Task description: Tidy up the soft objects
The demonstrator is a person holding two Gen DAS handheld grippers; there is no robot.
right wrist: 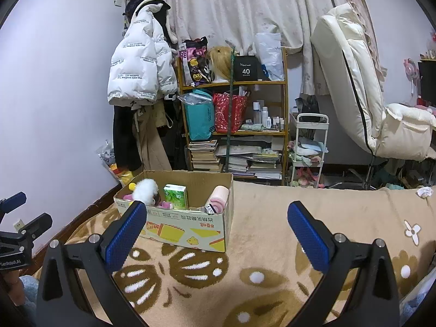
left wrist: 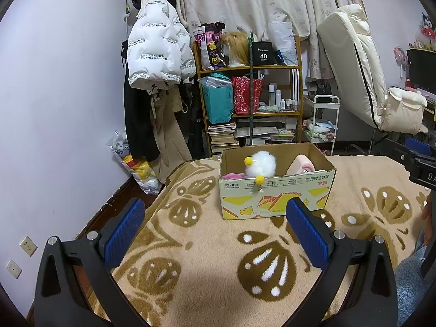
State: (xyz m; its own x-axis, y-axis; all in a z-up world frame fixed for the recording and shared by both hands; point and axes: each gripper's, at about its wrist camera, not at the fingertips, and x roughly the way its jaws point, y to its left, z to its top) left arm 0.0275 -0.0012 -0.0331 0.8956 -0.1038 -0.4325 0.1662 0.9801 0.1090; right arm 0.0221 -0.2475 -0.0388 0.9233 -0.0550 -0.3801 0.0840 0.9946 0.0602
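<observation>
A cardboard box [left wrist: 275, 196] stands on the patterned blanket [left wrist: 207, 248]; it also shows in the right wrist view [right wrist: 188, 226]. Inside lie a white fluffy toy with yellow pompoms [left wrist: 261, 164], a pink plush [left wrist: 233, 175] and a pink roll [left wrist: 301, 164]. The right wrist view shows the white toy [right wrist: 145, 190], a green tissue pack [right wrist: 175, 196] and the pink roll [right wrist: 219, 200] in the box. My left gripper [left wrist: 215, 218] is open and empty, in front of the box. My right gripper [right wrist: 216, 222] is open and empty, to the box's right.
A wooden shelf [left wrist: 249, 68] with bags and books stands beyond the bed, with a hanging white jacket [left wrist: 156, 46] to its left and a white cart [left wrist: 323, 125] and cream chair [left wrist: 362, 70] to its right. A small white object [right wrist: 424, 191] lies on the blanket's far right.
</observation>
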